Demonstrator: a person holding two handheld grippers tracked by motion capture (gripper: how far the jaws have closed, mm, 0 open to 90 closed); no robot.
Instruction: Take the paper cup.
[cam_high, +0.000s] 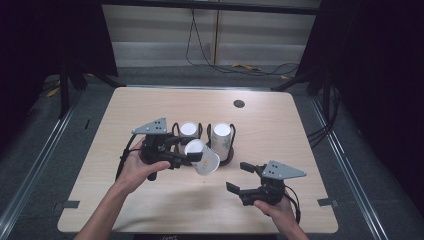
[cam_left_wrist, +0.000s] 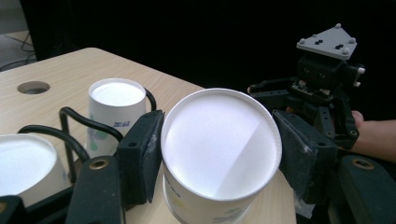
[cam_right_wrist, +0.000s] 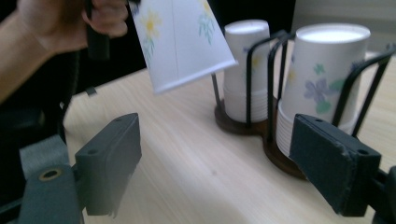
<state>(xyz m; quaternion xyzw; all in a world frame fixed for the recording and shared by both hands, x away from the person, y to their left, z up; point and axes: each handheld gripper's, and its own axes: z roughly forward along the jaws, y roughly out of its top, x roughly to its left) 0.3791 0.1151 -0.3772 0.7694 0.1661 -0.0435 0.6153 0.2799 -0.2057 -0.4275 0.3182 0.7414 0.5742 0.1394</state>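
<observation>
A white paper cup (cam_high: 202, 156) printed with small flowers is clamped by its base end between the jaws of the left gripper (cam_high: 192, 156). It hangs tilted above the table (cam_high: 150, 105), just in front of a black wire cup rack (cam_high: 225, 159) holding two upside-down stacks. The right gripper (cam_high: 240, 177), jaws wide and empty, sits lower right of the cup. No readable writing.

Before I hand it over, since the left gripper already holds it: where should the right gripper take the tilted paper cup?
Probably the lower side wall near the open rim of the paper cup, approached from the right gripper side. The left gripper clamps the closed base end, leaving the flared end free.
</observation>
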